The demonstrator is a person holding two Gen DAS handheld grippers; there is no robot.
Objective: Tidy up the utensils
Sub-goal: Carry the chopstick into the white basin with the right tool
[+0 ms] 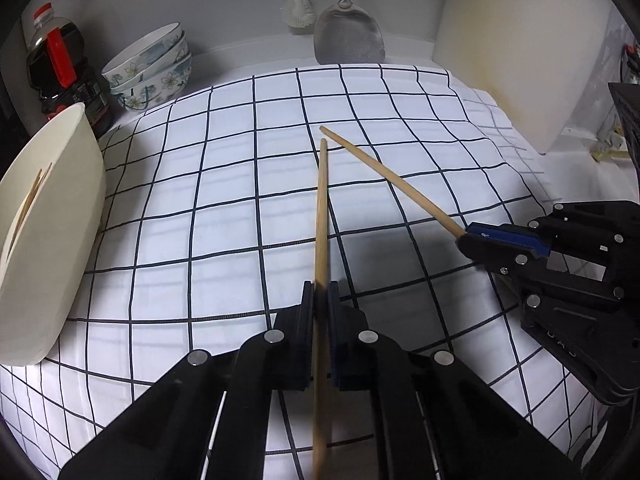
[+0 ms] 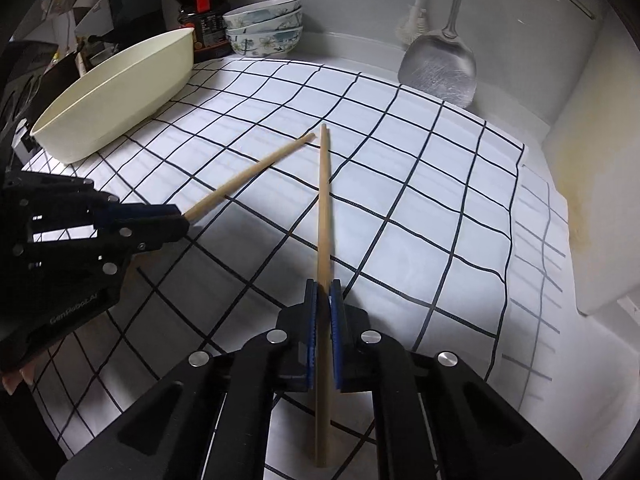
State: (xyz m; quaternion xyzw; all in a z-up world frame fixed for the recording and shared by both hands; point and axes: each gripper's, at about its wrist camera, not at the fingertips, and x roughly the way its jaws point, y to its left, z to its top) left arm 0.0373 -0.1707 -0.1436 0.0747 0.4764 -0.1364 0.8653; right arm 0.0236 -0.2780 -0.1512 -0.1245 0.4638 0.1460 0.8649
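- Soft, cool light is falling from above, leaving the checked cloth (image 1: 240,184) bright and evenly lit.
- The right gripper (image 2: 323,292) is casting a broad grey shadow on the cloth just left of itself.
- The spatula (image 2: 440,68) is showing a dull, streaky sheen.
- Fisheye distortion is bending the cloth's grid lines, and black vignetting is darkening every corner.
- The chopstick (image 1: 321,240) is blurring slightly near the left gripper (image 1: 320,300).

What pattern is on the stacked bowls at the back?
Pale blue and white flowers on the bowls, with a dark rim line; clearest in the right wrist view.
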